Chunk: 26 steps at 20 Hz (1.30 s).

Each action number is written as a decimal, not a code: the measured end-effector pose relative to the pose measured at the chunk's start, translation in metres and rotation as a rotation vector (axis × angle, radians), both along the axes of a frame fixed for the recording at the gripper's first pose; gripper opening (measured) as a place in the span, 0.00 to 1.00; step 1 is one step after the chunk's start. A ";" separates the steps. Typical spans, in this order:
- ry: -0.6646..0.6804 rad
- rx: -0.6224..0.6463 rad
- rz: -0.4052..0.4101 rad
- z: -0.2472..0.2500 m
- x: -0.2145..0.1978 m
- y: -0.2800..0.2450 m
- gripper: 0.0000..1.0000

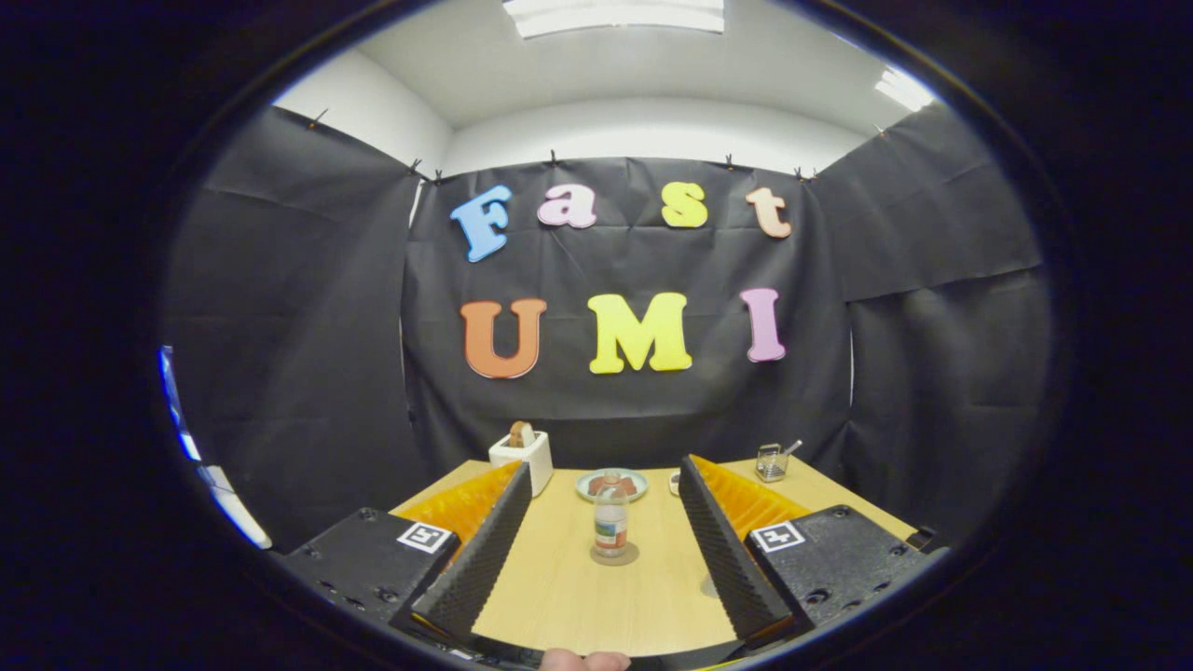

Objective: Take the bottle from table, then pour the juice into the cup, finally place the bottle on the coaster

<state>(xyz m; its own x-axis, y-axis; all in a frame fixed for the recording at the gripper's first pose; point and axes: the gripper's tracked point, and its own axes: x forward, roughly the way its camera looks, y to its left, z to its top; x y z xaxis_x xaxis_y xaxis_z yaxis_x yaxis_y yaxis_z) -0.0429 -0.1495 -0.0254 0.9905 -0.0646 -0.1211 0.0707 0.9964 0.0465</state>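
On the left, a white square holder (524,454) is seen at the far edge of the light wooden bench (596,606), beyond the tip of the left finger, with a brown rounded item standing in it that cannot be made out further. The gripper (604,545) is held low over the near part of the bench, and its two fingers (480,559), padded with dark ribbed foam and backed in orange, are spread wide apart and released, with nothing pressed between them.

Between the fingers, and roughly midway along their length, the small bottle (610,523) is seen standing upright. It has a clear body, a coloured label band and a pale cap, and it touches neither finger. It rests on a round coaster (614,556) whose rim shows around its base.

Just behind the bottle, a pale green plate (585,485) is set on the bench with brownish pieces on it. To the right of the plate, a small round object (674,483) is partly hidden by the tip of the right finger and cannot be identified.

Farther right, near the far corner of the bench, a clear glass cup (771,461) is found with a spoon or stirrer leaning out of it. It stands well apart from the bottle.

At the near edge of the bench, a fingertip of a person's hand (584,660) is just visible.
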 end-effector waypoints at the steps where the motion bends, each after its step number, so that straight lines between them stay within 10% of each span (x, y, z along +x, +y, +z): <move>1: 0.002 0.002 0.002 0.000 -0.003 0.001 1.00; 26: -0.017 -0.008 0.036 0.014 -0.021 0.017 1.00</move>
<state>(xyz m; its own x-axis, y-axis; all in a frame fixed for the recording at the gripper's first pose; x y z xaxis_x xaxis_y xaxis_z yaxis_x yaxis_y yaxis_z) -0.0635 -0.1322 -0.0109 0.9941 -0.0298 -0.1043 0.0341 0.9986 0.0393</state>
